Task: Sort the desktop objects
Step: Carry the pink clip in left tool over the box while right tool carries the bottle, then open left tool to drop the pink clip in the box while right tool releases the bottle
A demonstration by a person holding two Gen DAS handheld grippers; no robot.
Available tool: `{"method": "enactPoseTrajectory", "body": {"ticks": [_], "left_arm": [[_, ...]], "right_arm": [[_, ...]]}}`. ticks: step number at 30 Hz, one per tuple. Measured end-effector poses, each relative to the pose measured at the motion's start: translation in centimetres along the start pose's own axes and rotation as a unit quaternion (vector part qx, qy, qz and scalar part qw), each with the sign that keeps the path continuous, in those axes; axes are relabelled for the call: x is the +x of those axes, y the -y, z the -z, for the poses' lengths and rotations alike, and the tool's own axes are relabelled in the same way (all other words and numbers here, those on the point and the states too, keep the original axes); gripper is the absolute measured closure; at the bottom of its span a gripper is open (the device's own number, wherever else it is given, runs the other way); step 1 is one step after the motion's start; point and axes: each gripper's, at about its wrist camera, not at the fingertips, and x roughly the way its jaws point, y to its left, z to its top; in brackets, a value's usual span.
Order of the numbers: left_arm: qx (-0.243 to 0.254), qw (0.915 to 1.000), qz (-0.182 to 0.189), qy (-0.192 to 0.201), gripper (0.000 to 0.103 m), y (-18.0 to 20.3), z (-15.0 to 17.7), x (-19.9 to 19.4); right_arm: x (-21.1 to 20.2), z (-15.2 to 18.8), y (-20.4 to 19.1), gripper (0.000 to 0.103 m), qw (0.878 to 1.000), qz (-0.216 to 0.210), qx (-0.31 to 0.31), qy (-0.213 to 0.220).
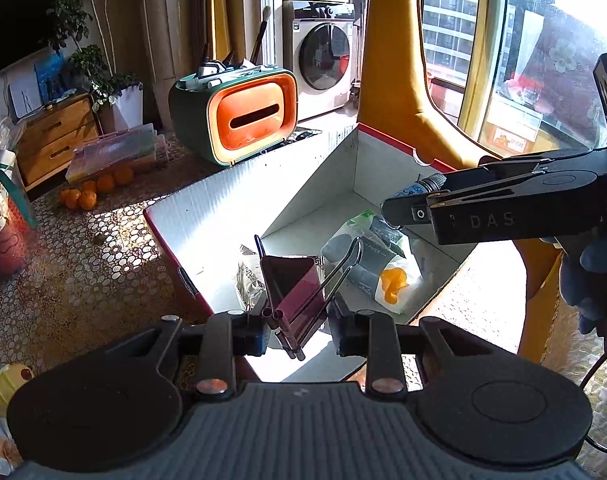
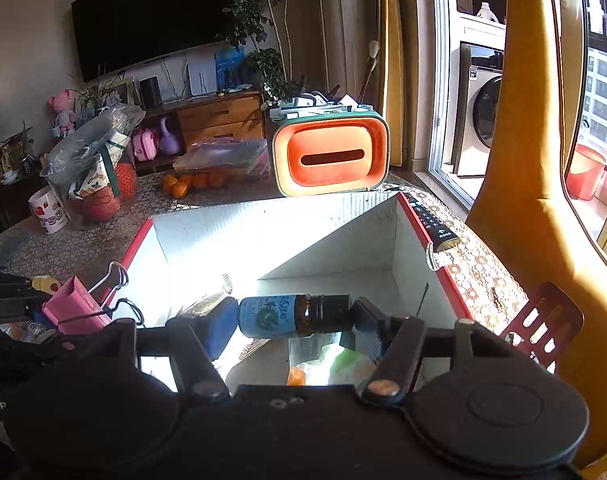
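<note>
A white box with a red rim [image 1: 207,216] [image 2: 223,232] stands open on the patterned table. My left gripper [image 1: 297,330] holds a pink binder clip [image 1: 291,284] over the box's near edge; the clip also shows in the right wrist view [image 2: 77,308]. My right gripper [image 2: 295,316] [image 1: 399,210] is shut on a small brown bottle with a blue label [image 2: 281,316], held sideways above the box. Its cap and label show in the left wrist view [image 1: 421,186]. Paper packets [image 1: 379,264] lie in the box bottom.
A green and orange organiser with pens [image 1: 243,116] [image 2: 331,156] stands behind the box. Oranges [image 1: 91,190] and flat plastic cases [image 1: 119,152] lie at the left. A remote [image 2: 435,224] lies by the box's right rim. A mug [image 2: 49,210] and bagged items [image 2: 91,160] stand at far left.
</note>
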Motion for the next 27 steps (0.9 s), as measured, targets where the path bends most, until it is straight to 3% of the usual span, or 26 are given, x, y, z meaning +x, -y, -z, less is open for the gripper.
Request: {"method": "enactPoseTrajectory", "body": {"ticks": [11,20,27], "left_arm": [[0.0,0.9974,0.01,-0.071,0.075,0.0,-1.6,4.6],[0.03,0.9932,0.021,-0.111,0.075,0.7,-2.2,7.1],[0.029,0.9907,0.023,-0.131,0.075,0.5,-2.2,8.4]], "right_arm": [[5.1,-2.3,0.8,0.04,0.999,0.026,-0.019,-0.017],[9.9,-3.5,0.7,0.04,0.995,0.009,-0.019,-0.097],[11.3,-3.5,0.7,0.04,0.991,0.01,-0.018,-0.134]]}}
